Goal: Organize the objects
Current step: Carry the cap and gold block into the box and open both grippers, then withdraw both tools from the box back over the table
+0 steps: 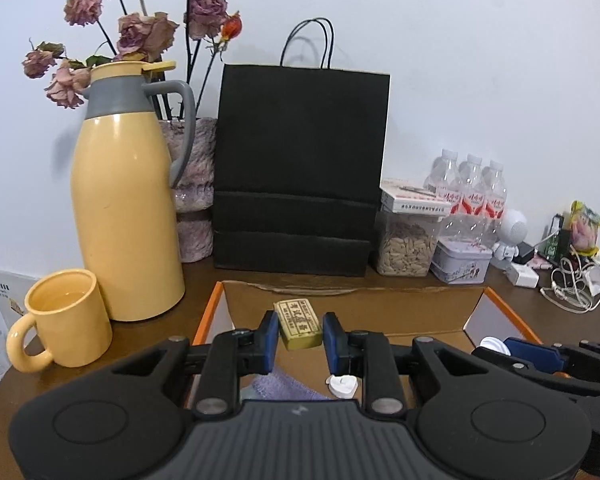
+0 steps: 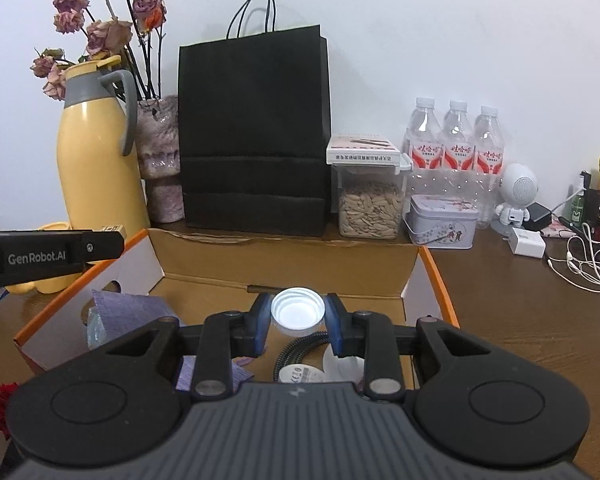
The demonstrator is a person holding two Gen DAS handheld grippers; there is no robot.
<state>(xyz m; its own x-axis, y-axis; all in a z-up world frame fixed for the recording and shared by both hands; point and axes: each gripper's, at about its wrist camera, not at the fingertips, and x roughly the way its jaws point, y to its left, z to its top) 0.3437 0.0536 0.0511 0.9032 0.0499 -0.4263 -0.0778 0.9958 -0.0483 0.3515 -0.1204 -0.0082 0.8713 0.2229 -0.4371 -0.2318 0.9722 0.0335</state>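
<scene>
My left gripper (image 1: 300, 334) is shut on a small olive-gold packet (image 1: 298, 323) with printed characters, held over the open cardboard box (image 1: 348, 304). My right gripper (image 2: 298, 316) is shut on a white round cap (image 2: 298, 312), its hollow side facing up, above the same box (image 2: 284, 258). In the box lie a purple cloth (image 2: 124, 306), a white heart-shaped piece (image 1: 342, 386), a braided cable (image 2: 300, 348) and a white disc (image 2: 300, 374). The right gripper with its cap shows at the right edge of the left wrist view (image 1: 512, 350).
Behind the box stand a yellow thermos jug (image 1: 124, 208), a yellow mug (image 1: 66, 320), a vase of dried roses (image 1: 194, 188), a black paper bag (image 1: 300, 168), a seed jar (image 2: 370, 208), a tin (image 2: 442, 222), water bottles (image 2: 456, 148). Chargers and white cables (image 2: 584, 260) lie right.
</scene>
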